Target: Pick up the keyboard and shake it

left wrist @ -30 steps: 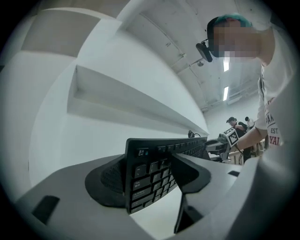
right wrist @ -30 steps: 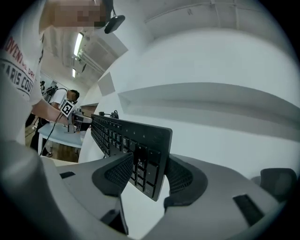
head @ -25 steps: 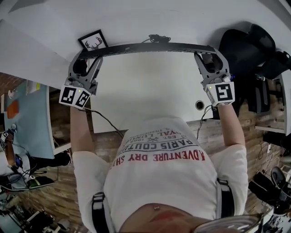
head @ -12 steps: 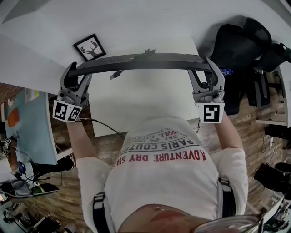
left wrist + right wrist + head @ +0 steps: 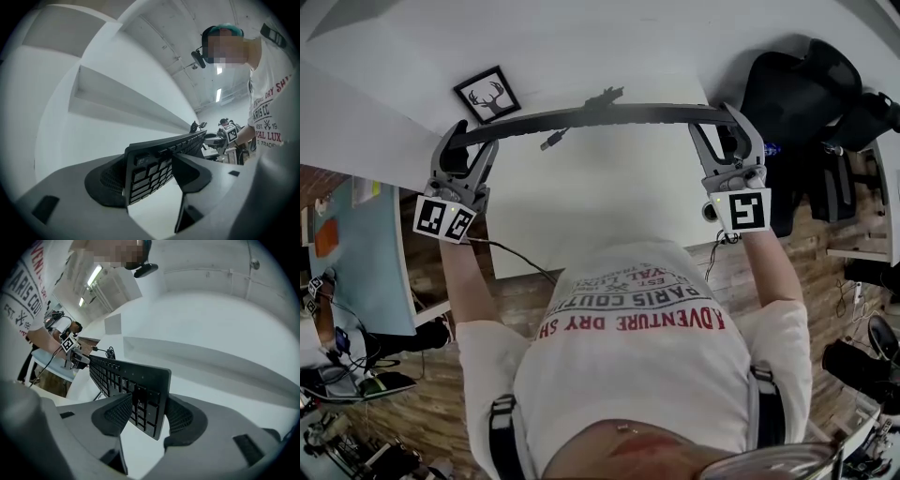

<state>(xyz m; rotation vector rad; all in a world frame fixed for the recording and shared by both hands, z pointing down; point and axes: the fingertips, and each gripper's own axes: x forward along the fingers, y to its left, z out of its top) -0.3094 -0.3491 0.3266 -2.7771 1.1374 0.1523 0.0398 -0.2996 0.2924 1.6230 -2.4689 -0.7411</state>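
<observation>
A long black keyboard [image 5: 591, 118] hangs in the air above the white desk [image 5: 581, 206], seen nearly edge-on from the head view, its cable [image 5: 555, 141] dangling. My left gripper [image 5: 461, 142] is shut on the keyboard's left end [image 5: 150, 171], pads pressed on both faces. My right gripper [image 5: 722, 125] is shut on the right end [image 5: 145, 404], keys facing the inner pad. The keyboard [image 5: 117, 376] stands on edge between both grippers.
A framed deer picture [image 5: 486, 95] lies on the desk just behind the keyboard's left end. A black office chair [image 5: 811, 103] stands right of the desk. A grommet hole [image 5: 709, 211] sits near the desk's front right corner. A wall shelf [image 5: 126, 105] runs behind.
The keyboard and both grippers dropped toward me half a second ago and have now risen back away a little; the keyboard has tilted, right end higher.
</observation>
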